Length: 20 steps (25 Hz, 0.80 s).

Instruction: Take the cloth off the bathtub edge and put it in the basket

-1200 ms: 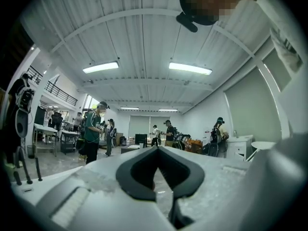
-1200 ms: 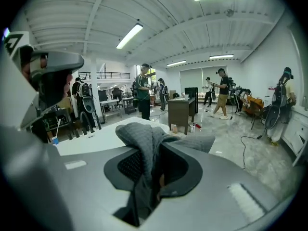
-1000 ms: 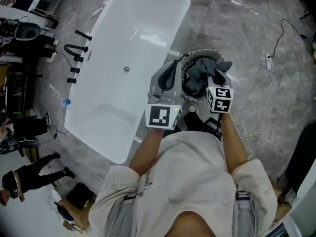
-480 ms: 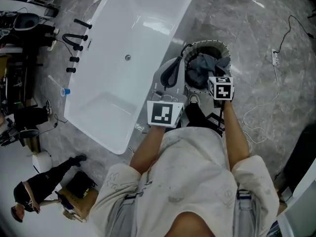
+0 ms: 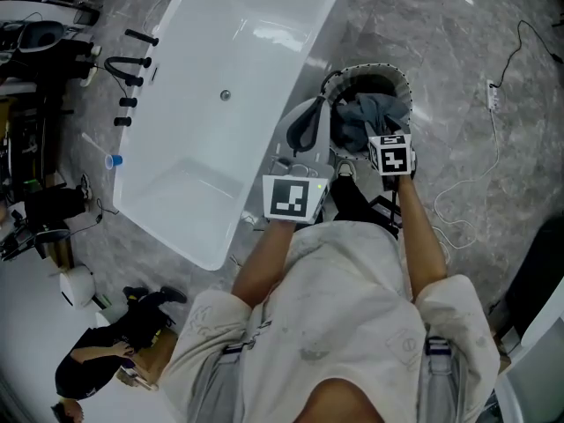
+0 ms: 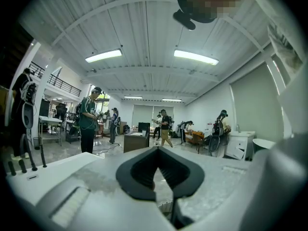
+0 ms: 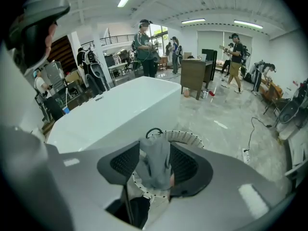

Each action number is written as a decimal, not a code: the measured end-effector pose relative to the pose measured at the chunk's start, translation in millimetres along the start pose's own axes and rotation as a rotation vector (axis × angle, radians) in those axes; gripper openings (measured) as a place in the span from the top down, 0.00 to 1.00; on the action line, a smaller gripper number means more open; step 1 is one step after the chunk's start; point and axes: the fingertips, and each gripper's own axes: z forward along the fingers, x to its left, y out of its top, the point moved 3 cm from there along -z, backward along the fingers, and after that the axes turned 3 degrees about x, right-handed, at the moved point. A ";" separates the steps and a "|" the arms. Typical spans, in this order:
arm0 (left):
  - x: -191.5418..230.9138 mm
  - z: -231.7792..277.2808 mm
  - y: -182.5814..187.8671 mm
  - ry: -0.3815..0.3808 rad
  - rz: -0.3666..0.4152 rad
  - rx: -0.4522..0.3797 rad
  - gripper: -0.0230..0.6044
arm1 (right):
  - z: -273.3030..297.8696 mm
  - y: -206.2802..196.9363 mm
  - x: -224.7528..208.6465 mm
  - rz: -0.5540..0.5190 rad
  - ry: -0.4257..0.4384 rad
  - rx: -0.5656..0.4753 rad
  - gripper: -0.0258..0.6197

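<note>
The right tongs (image 7: pixel 155 146) point steeply down over the basket (image 7: pixel 186 135). Their jaws have just been opening and now stand partly apart. The grey cloth (image 7: pixel 156 167) is between them: it fills the gap and lies against both pads. Below the jaws the cloth hangs down into the open mouth of the basket. In the head view, the larger part of the cloth is bunched inside the basket, just ahead of the marker cube of the right tongs. The basket is round, with a light perforated rim and a dark handle. It stands on the grey marble floor (image 5: pixel 423 33), directly under the tips of the right tongs.

The left tongs (image 6: pixel 156 150) are held about level, with their jaws closed together and nothing between them. In the head view they are just to the left of the basket and of the right tongs, between the basket and the white bathtub (image 5: pixel 238 86). The bathtub lies to the left of both tongs; no cloth shows on its edge. Black taps (image 5: pixel 128 69) stand at its far side, well apart from the tongs. To the right of the right tongs a thin cable (image 5: pixel 480 174) runs over the floor. Far ahead of the left tongs, several people stand in a large room.
</note>
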 end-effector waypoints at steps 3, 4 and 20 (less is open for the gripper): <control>1.0 4.0 -5.7 -0.003 0.017 0.011 0.97 | 0.4 -1.8 -4.6 0.027 -0.001 -0.010 0.65; 1.1 5.0 -6.2 -0.003 0.016 0.009 0.97 | 0.2 -2.6 -5.4 0.042 0.003 -0.011 0.65; 9.1 12.3 -12.1 -0.013 0.008 0.026 0.97 | 1.1 1.2 -4.4 0.062 -0.008 -0.015 0.65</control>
